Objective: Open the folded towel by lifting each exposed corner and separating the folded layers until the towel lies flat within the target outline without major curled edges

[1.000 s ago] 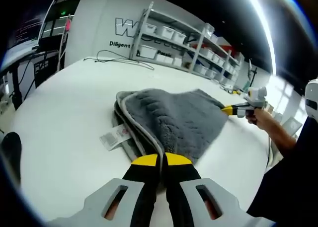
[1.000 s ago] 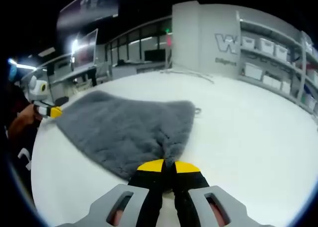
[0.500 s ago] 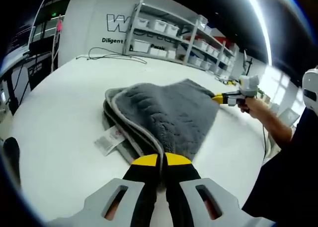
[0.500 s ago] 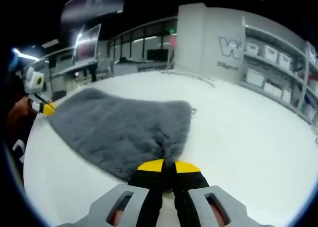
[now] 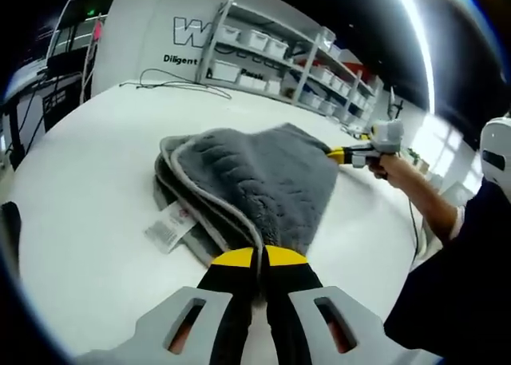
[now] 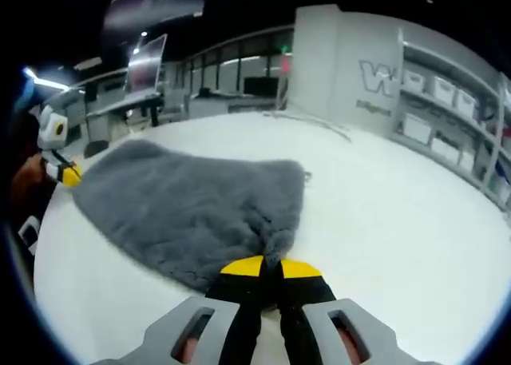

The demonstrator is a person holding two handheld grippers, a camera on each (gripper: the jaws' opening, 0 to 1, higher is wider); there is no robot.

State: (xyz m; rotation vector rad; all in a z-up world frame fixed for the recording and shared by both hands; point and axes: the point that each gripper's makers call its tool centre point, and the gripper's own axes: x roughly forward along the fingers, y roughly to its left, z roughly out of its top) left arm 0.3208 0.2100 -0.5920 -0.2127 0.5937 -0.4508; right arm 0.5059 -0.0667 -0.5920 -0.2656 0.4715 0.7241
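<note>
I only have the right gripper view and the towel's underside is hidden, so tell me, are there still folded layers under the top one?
Observer: Yes. In the left gripper view the towel shows stacked layers with pale piping along its near edge.
Operator: Anything sticking out?
Observer: A white label lies on the table beside the layers.
Operator: Is the left claw gripping?
Observer: The left claw is shut on a towel corner.

Both grippers, left [image 5: 259,257] and right [image 6: 269,266], have fingers pinched together.
</note>
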